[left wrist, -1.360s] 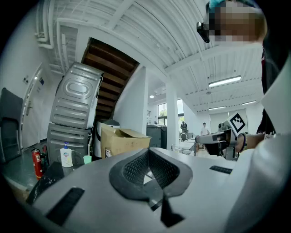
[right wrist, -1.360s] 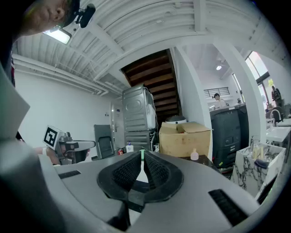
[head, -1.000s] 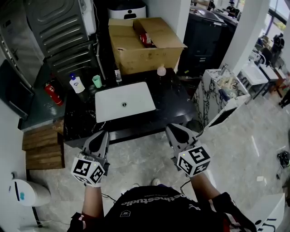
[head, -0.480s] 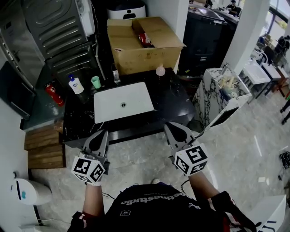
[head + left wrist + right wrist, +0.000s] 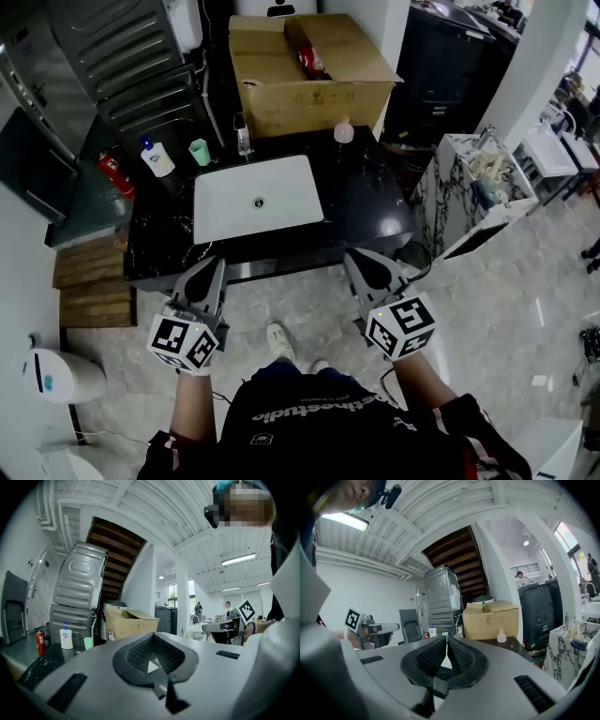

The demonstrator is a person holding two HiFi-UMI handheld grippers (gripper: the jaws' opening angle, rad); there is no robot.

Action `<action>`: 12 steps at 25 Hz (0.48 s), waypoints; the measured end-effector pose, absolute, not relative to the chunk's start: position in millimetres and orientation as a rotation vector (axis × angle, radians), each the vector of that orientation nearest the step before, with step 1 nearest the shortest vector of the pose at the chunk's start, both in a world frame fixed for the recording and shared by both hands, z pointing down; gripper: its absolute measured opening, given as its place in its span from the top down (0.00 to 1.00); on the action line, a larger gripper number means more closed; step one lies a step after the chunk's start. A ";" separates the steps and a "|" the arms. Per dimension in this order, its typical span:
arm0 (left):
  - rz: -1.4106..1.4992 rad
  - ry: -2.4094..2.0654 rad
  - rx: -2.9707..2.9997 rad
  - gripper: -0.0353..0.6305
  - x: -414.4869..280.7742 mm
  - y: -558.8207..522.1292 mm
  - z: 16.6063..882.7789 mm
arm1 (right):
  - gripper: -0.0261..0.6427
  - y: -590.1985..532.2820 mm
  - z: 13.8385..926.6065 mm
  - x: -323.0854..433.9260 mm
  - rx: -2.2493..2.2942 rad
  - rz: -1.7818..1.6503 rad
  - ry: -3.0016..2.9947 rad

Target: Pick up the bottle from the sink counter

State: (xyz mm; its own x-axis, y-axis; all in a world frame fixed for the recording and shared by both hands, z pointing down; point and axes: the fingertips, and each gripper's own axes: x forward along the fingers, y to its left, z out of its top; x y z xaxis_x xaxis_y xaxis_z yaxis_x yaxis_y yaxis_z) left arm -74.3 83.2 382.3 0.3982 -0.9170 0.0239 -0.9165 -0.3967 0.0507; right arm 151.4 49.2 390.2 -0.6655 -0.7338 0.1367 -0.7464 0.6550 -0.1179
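On the black sink counter [image 5: 366, 202] stand a white pump bottle with a blue cap [image 5: 157, 158], a small clear bottle [image 5: 244, 140] and a pink bottle [image 5: 344, 131]. The pump bottle [image 5: 66, 637] also shows in the left gripper view, and the pink bottle [image 5: 501, 636] in the right gripper view. My left gripper [image 5: 213, 265] hovers in front of the counter's near edge, its jaws shut and empty. My right gripper [image 5: 356, 260] is level with it, also shut on nothing. Both are well short of every bottle.
A white sink basin [image 5: 257, 198] fills the counter's middle, with a green cup [image 5: 199, 152] behind it. An open cardboard box [image 5: 314, 67] stands behind the counter. A red extinguisher [image 5: 114, 174] and a metal appliance [image 5: 131, 56] are at the left. A marble-topped stand [image 5: 478, 178] is at the right.
The head view has shifted, so the counter sits slightly lower in the picture. A shoe now shows between the grippers. Both grippers hold their places before the counter edge.
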 end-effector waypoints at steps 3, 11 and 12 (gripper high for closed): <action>-0.022 -1.691 2.569 0.92 -85.4 55.2 392.5 | 0.90 23.6 399.8 139.8 1.247 0.254 -2.777; -0.070 -1.616 2.598 0.92 -119.9 -65.7 407.3 | 0.90 -79.5 399.5 95.8 1.314 0.199 -2.743; -0.078 -1.608 2.597 0.92 -126.1 -82.1 407.6 | 0.90 -95.5 396.9 89.1 1.340 0.198 -2.742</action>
